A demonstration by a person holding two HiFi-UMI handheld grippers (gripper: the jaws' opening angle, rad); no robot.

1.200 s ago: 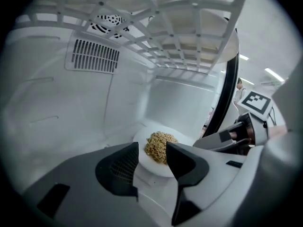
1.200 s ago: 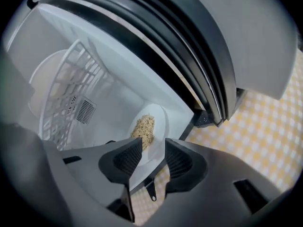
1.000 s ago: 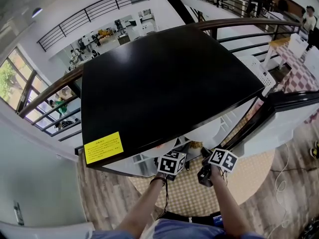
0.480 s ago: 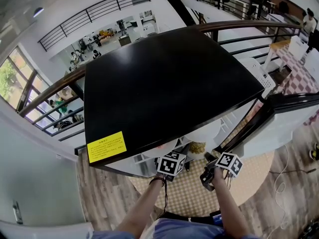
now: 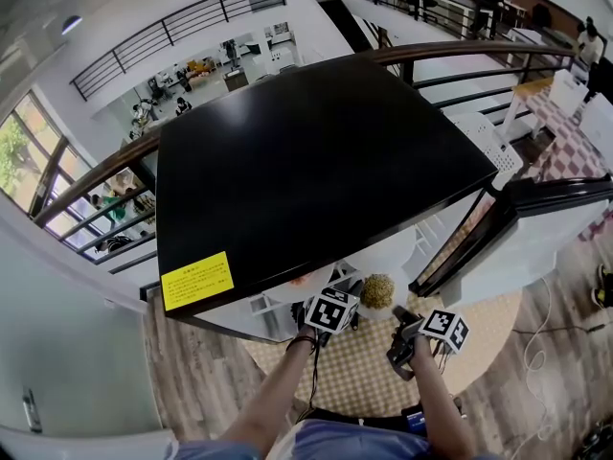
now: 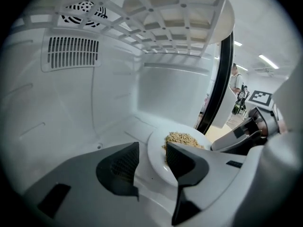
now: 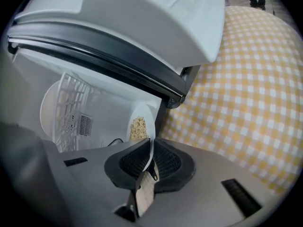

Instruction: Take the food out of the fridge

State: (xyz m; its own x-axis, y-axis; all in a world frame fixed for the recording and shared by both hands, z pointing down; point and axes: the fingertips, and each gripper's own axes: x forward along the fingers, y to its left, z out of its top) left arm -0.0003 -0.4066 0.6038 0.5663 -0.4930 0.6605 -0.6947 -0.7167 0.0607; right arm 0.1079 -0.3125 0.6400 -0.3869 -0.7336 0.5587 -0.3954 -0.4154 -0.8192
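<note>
Plate rim pinched by right claw at the open fridge front; left claw spread, holding nothing.
Yellow checked tabletop carries the black-topped fridge, its door swung open to the right. White plate with a pile of food sits low in the white interior by the door opening, under a white grid shelf. The right claw has just been closing and its pads clamp the plate's near rim. The left claw is inside the fridge, jaws apart, plate just beyond them.
</note>
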